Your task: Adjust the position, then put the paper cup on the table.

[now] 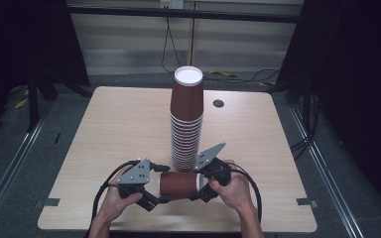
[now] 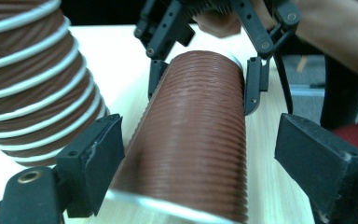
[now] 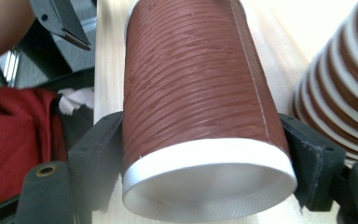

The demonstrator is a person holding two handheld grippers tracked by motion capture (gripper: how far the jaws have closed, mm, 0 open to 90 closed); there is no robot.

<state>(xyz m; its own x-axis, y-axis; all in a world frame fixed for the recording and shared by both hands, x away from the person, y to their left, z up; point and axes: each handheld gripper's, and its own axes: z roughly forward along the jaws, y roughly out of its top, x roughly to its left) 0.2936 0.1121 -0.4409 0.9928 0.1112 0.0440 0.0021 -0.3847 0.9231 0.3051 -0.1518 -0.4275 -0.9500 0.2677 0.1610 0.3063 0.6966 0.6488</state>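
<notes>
A single brown ribbed paper cup (image 1: 178, 184) lies on its side near the table's front edge, held between both grippers. My right gripper (image 1: 201, 182) is shut on its white-rimmed end, and in the right gripper view (image 3: 205, 158) both jaws press against the cup (image 3: 191, 84). My left gripper (image 1: 156, 187) stands open astride the other end. In the left gripper view (image 2: 200, 154) its left jaw touches the cup (image 2: 191, 130), while a gap shows at its right jaw. Farther along the cup, the right gripper (image 2: 207, 81) clamps it.
A tall stack of upside-down brown cups (image 1: 187, 119) stands in the middle of the wooden table (image 1: 119, 129), just behind the grippers and close beside the held cup (image 2: 23, 79) (image 3: 340, 93). A small dark round spot (image 1: 218, 103) marks the far right of the table.
</notes>
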